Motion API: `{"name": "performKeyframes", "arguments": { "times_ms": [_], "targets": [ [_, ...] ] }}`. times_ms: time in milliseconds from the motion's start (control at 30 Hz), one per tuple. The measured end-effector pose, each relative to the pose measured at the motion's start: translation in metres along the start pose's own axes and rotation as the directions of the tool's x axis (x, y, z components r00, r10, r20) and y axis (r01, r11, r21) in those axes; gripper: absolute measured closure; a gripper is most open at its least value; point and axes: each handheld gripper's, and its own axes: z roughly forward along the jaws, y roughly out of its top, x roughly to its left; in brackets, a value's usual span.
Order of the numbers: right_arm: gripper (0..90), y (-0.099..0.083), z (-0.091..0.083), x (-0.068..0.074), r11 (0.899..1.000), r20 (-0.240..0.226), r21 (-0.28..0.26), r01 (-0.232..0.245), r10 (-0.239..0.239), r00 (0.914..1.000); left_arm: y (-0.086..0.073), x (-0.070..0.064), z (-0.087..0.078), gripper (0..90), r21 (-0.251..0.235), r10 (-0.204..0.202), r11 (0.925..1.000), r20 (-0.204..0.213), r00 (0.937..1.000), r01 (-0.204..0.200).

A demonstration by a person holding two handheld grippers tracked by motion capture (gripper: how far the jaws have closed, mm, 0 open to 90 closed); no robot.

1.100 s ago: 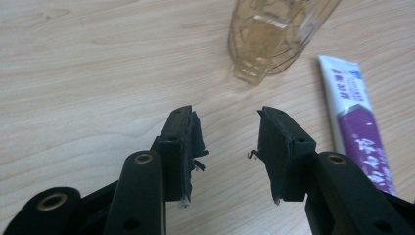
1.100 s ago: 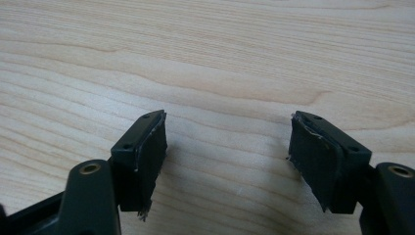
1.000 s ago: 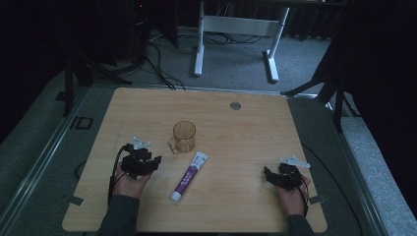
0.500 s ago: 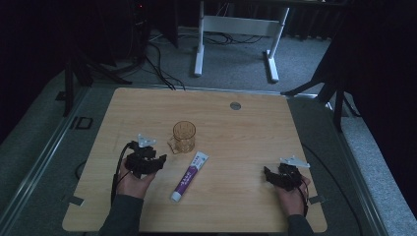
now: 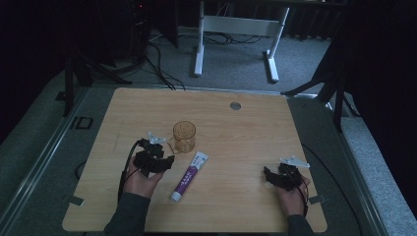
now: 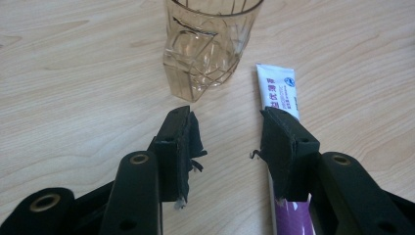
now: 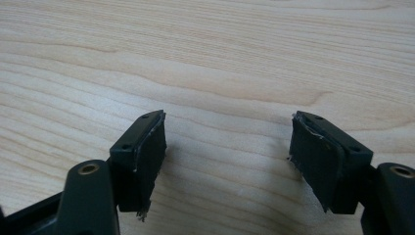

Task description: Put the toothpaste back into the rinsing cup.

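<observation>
Left gripper point(image 6: 227, 134), jaws apart and empty, low over the table point(image 5: 246, 128) near its front-left corner; toothpaste tube point(image 5: 189, 175) lying just beside it, amber glass point(image 5: 184, 136) upright just beyond; right gripper point(image 5: 275, 177), jaws wide, empty, near the front-right corner

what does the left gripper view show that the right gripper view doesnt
Left gripper view: a clear amber faceted plastic cup upright just beyond the open left claw, and a white and purple toothpaste tube lying flat, running under one jaw. Right gripper view: the open right claw, with nothing between its jaws. Both: the light wooden table and two black jaws standing apart.
</observation>
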Motion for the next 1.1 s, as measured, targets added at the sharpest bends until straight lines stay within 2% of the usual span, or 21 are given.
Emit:
{"name": "performKeyframes", "arguments": {
  "times_ms": [300,567,767,1100],
  "targets": [
    [29.5,0.000,0.000,0.001,1.000,-0.003,-0.001,0.005,-0.005,1.0000,0.005,-0.009,0.004,54.8,0.036,0.025,0.9990,-0.005,0.9997,-0.025],
    [29.5,0.000,0.000,0.001,1.000,-0.003,-0.001,0.004,-0.004,1.0000,0.007,-0.015,0.008,56.3,0.065,0.037,0.9971,0.013,0.9992,-0.038],
    [29.5,0.000,0.000,0.001,1.000,-0.004,-0.001,0.005,-0.005,1.0000,0.009,-0.016,0.012,57.6,0.101,0.039,0.9940,0.033,0.9987,-0.043],
    [29.5,0.000,0.000,0.002,1.000,-0.005,-0.001,0.007,-0.007,1.0000,0.013,-0.023,0.020,57.6,0.147,0.066,0.9865,0.048,0.9967,-0.072]
  ]
}}
